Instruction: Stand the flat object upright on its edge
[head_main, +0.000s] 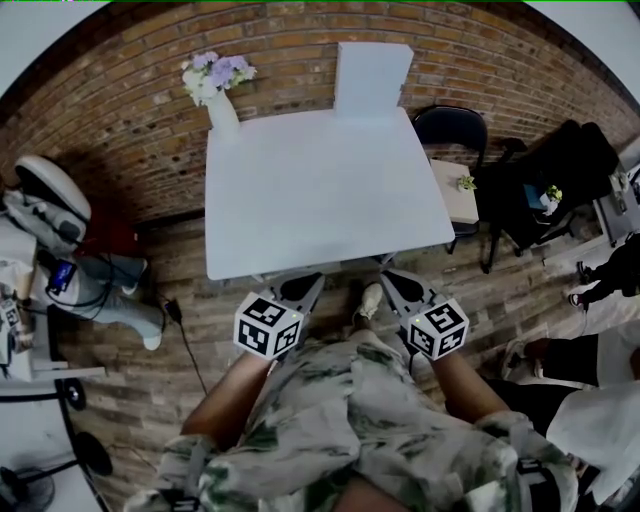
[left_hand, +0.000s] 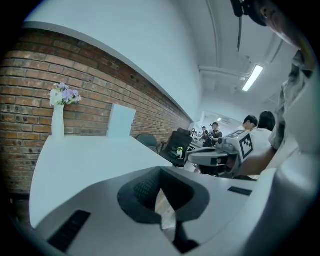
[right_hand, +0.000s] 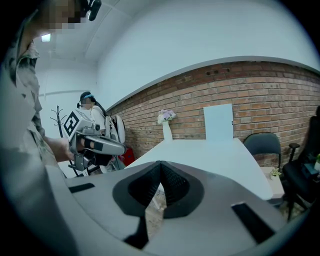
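Spanning the back, brick wall (head_main: 120, 120): red-brown brick ran behind the table, with plain white wall above it.
Table (head_main: 320, 200): white and square, its far edge lay toward the brick and its middle was bare.
Person (head_main: 360, 420): stood at the table's near edge in pale patterned clothes, with a gripper in each hand.
Chair (head_main: 450, 125): black, it sat just beyond the table's far right corner.
Board (head_main: 372, 78): white and flat, it stood upright on its edge at the far right end of the table, in front of the brick. Whether it leaned on the wall I could not tell.
Left gripper (head_main: 316, 279): it was held just off the table's near edge and aimed across the top. Its jaws were pressed together with nothing between them, well apart from the board.
Right gripper (head_main: 386, 276): it was held beside the left one at the same near edge. Its jaws were likewise closed on nothing, also far from the board.
Vase (head_main: 222, 112): tall and white, it stood at the table's far left corner, left of the board and apart from it.
Flowers (head_main: 215, 72): pale purple and white, they sat in the vase.
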